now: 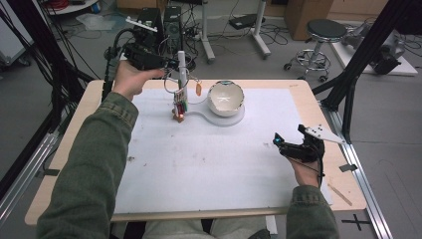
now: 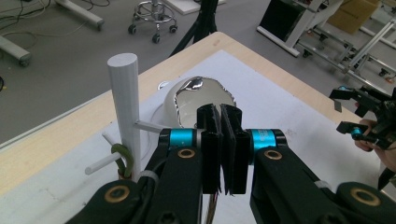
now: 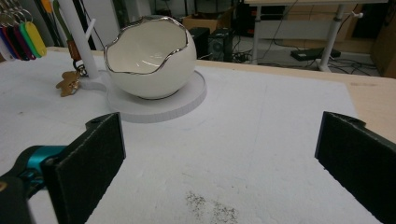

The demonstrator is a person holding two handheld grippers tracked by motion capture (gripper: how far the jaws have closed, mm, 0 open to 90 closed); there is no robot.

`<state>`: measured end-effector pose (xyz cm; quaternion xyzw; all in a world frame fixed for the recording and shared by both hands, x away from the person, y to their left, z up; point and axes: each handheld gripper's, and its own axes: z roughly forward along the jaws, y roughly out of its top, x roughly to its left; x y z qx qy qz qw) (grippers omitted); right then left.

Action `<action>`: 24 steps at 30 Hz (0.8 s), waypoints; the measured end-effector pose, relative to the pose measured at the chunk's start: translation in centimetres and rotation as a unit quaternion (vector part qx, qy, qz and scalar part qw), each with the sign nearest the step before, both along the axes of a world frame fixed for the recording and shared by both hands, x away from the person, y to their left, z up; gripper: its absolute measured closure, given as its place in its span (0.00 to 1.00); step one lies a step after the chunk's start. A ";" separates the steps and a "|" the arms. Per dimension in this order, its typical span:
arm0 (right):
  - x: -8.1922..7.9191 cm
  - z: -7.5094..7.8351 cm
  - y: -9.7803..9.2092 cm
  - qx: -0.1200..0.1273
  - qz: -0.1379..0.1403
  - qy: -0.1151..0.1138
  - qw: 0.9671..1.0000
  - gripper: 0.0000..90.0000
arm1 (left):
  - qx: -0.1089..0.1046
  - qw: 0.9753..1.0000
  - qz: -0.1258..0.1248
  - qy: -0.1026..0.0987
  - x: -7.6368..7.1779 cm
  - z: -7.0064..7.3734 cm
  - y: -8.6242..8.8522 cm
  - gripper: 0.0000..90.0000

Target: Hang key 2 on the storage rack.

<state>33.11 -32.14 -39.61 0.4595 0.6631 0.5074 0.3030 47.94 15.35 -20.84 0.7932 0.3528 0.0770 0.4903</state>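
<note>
L gripper (image 2: 220,149) up near the table's far edge, fingers pressed together w/ nothing visible between, just beside the white peg stand (image 1: 181,69) hung w/ key tags (image 1: 179,107). Egg-shaped bowl (image 1: 225,98) next to it. R gripper (image 1: 289,142) near right edge, fingers wide apart, empty.

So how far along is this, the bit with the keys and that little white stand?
Several tagged keys already hang from the white stand's pegs. The left gripper is at the stand, jaws shut; whether they pinch anything is hidden. The right gripper waits open over the mat. The egg-shaped bowl looks empty, so what's left is unclear.
</note>
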 end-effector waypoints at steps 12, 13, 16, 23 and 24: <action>-0.1 0.0 -0.2 0.003 -0.003 0.000 1.000 0.01 | -0.007 1.000 0.021 0.005 1.7 -1.4 -0.2 0.96; -0.1 0.0 -0.2 0.004 -0.003 0.001 1.000 0.01 | -0.011 1.000 0.022 0.007 1.8 -1.5 -0.1 0.96; -0.1 0.0 -0.3 0.004 -0.003 0.000 1.000 0.01 | -0.011 1.000 0.025 0.008 2.1 -1.9 0.0 0.96; -0.1 0.0 -0.5 0.004 -0.006 -0.001 1.000 0.01 | -0.008 0.999 0.037 0.015 2.7 -2.7 0.5 0.96; -0.1 0.0 -0.5 0.005 -0.006 0.000 1.000 0.01 | -0.010 0.999 0.042 0.016 2.7 -2.8 0.5 0.96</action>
